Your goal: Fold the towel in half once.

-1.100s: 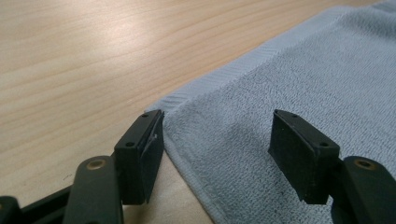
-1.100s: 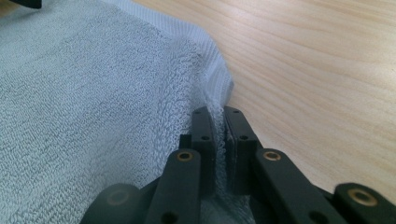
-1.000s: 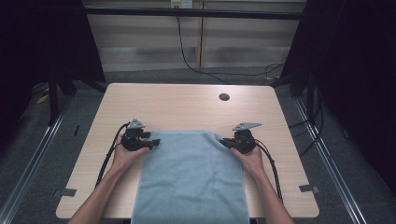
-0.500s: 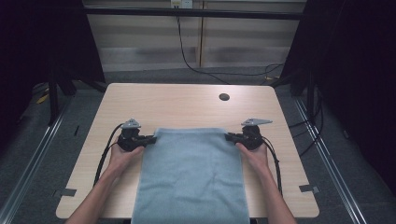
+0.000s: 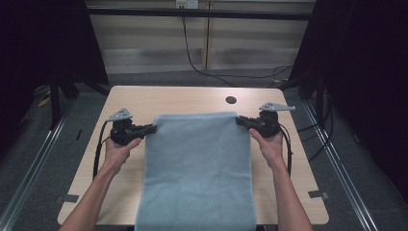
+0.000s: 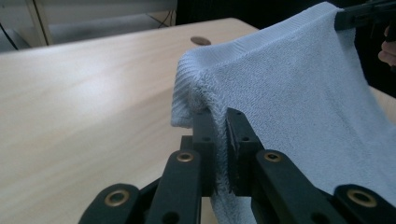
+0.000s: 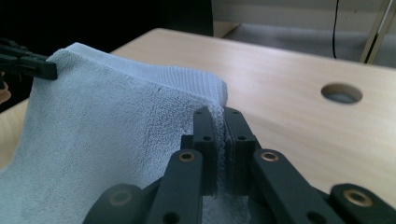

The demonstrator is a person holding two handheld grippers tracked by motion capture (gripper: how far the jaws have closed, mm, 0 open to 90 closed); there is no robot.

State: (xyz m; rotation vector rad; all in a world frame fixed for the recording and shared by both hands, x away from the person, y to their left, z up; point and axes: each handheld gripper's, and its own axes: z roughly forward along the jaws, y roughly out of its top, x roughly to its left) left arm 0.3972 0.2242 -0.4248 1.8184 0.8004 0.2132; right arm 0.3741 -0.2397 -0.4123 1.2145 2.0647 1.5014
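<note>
The far edge of the light blue towel (image 5: 197,163) has been carried higher in the high view, now stretched taut at mid-frame. Its left corner has just been clamped by the left gripper (image 5: 153,128), whose jaws were closing. The right gripper (image 5: 239,121) has been lifted along with its corner.

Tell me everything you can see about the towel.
The towel is pale blue terry cloth with a ribbed band along its far edge. It is spread flat down the middle of the table, its near end hanging past the table's near edge. The left gripper is shut on its far left corner and the right gripper on its far right corner, holding that edge raised and stretched between them.
</note>
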